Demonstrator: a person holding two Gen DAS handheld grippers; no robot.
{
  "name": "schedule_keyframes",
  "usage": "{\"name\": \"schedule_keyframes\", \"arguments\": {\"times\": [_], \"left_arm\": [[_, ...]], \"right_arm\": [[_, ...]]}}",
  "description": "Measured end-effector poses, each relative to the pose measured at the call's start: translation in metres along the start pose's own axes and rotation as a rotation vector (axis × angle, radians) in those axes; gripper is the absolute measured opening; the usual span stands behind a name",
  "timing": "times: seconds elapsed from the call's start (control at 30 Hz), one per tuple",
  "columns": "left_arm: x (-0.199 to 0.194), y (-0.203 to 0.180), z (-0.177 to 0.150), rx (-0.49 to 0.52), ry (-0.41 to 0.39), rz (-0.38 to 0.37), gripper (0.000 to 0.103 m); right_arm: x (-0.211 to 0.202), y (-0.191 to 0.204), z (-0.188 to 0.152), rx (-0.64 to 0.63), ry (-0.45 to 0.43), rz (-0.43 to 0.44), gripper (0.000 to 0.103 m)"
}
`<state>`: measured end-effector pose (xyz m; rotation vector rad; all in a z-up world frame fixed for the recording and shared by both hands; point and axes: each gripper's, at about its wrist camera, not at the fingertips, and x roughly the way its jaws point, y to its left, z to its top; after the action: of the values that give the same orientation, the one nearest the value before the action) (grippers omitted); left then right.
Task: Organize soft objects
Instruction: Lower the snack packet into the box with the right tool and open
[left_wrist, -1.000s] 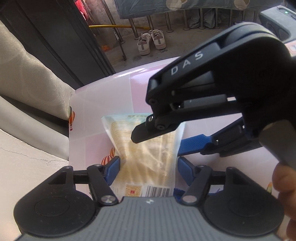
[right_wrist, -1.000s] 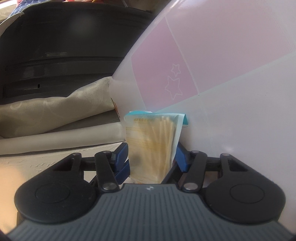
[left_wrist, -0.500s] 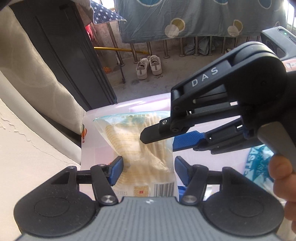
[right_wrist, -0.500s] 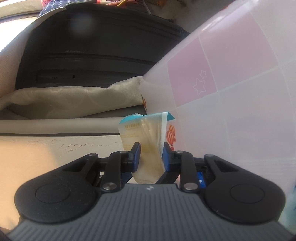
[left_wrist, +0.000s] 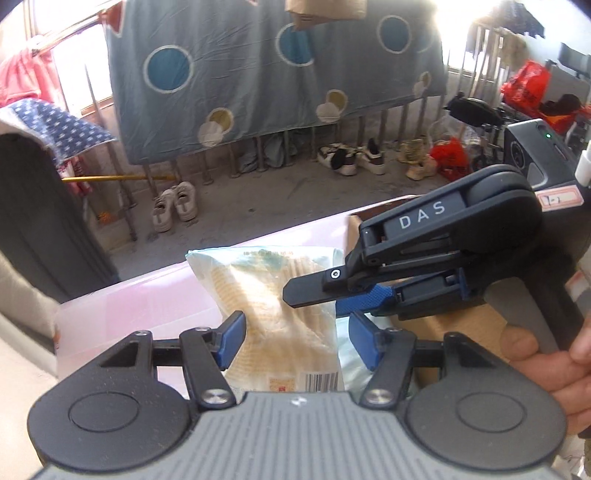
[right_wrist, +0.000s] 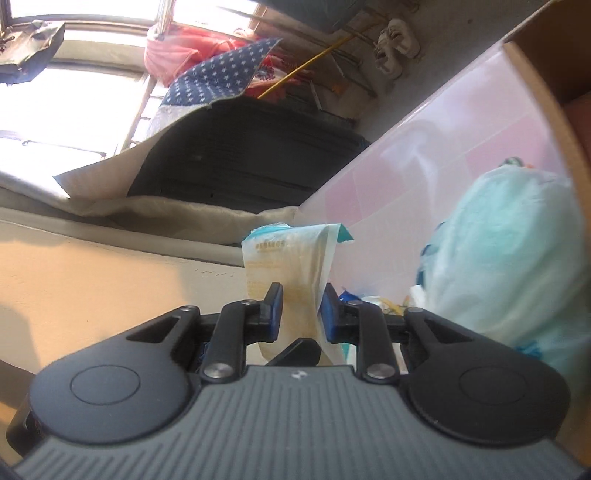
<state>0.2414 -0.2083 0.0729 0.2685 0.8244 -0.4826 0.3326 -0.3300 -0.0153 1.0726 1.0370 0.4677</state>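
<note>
A clear packet of cotton swabs (left_wrist: 273, 314) with a barcode stands upright above the pink plastic storage bin (left_wrist: 140, 302). My right gripper (right_wrist: 301, 312) is shut on the packet (right_wrist: 291, 266) and also shows in the left wrist view (left_wrist: 332, 295), reaching in from the right. My left gripper (left_wrist: 297, 341) is open, its blue pads either side of the packet's lower part without pressing it. A pale green soft bag (right_wrist: 517, 251) lies in the bin to the right.
A cardboard box (right_wrist: 546, 74) stands beside the bin. A beige cloth over a dark case (right_wrist: 240, 155) lies left of the bin. Shoes (left_wrist: 173, 206) stand on the concrete floor beyond, under a hanging blue sheet (left_wrist: 258, 74).
Both grippers and the packet have risen out of the bin. The right gripper, open around the packet a second ago, has closed on it. The left gripper has stayed open.
</note>
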Motion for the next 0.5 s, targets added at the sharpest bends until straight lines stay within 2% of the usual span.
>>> {"name": "schedule_keyframes", "arguments": {"times": [0.13, 0.23, 0.3, 0.4, 0.5], "left_arm": [[0.023, -0.083, 0.025, 0.064, -0.014, -0.099, 0.063], [0.043, -0.130, 0.042, 0.085, -0.015, -0.163, 0.070], [0.062, -0.159, 0.046, 0.109, -0.011, -0.148, 0.081], [0.092, -0.184, 0.045, 0.126, 0.038, -0.114, 0.082], [0.115, -0.181, 0.037, 0.106, 0.098, -0.108, 0.082]], "right_arm": [[-0.094, -0.042, 0.015, 0.028, -0.112, -0.059, 0.021], [-0.161, -0.071, 0.033, 0.034, -0.193, -0.122, 0.022], [-0.195, -0.088, 0.049, 0.016, -0.236, -0.164, 0.023], [-0.227, -0.114, 0.076, -0.042, -0.315, -0.311, 0.027], [-0.248, -0.146, 0.092, -0.036, -0.367, -0.409, 0.032]]}}
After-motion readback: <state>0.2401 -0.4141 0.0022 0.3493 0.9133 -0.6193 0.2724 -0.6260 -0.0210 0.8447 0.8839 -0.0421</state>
